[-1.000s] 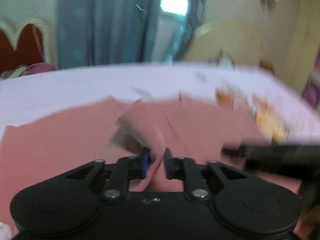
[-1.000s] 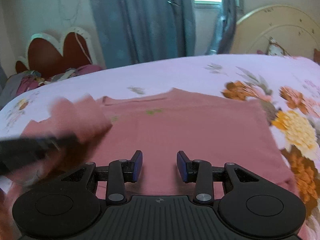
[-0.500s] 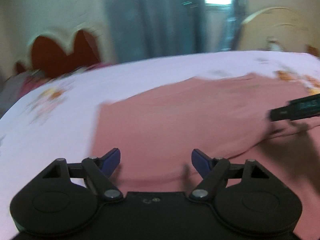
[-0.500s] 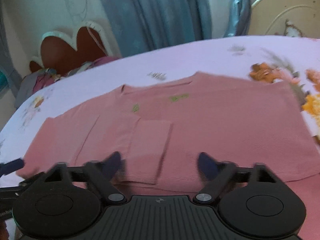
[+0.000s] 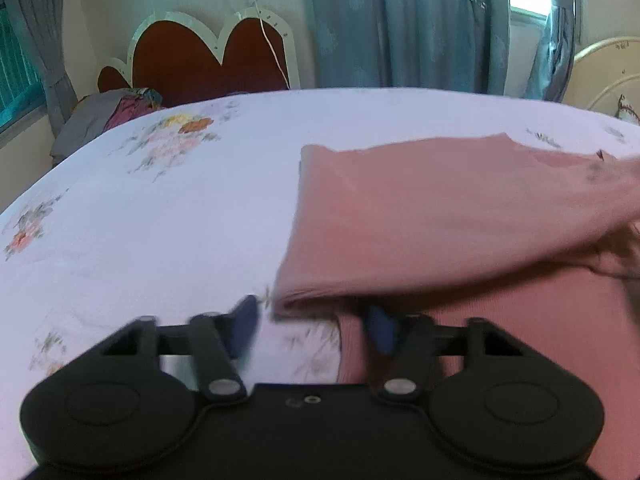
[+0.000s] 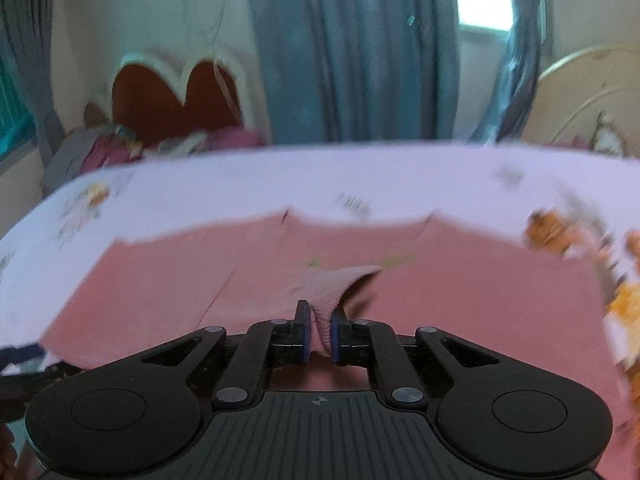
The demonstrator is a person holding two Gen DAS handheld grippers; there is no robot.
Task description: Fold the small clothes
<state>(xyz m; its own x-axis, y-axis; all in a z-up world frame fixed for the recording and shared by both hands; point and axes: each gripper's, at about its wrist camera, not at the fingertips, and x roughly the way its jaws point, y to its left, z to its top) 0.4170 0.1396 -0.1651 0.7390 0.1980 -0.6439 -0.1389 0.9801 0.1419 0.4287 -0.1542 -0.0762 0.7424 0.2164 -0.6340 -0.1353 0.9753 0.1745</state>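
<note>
A pink shirt (image 6: 460, 300) lies spread on the flowered bed sheet (image 6: 360, 176). My right gripper (image 6: 320, 334) is shut on a raised fold of the shirt near its front edge, and the pinched cloth bunches up just beyond the pads. In the left wrist view the shirt (image 5: 440, 216) fills the right half, with its left side folded over. My left gripper (image 5: 313, 328) is at the near left corner of that fold. Its jaws are closing with the corner between them, and the blue pads (image 5: 246, 326) stand clear of the cloth.
The bed sheet (image 5: 140, 220) stretches bare to the left of the shirt. A red heart-shaped headboard (image 5: 212, 56) and a pile of clothes (image 5: 116, 108) are at the far left. Blue curtains (image 5: 400, 24) hang behind. Orange flower prints (image 6: 560, 232) lie right of the shirt.
My left gripper let go of the sleeve, swung left to the shirt's left edge, opened wide and has narrowed. My right gripper opened wider, then shut on a fold of the shirt.
</note>
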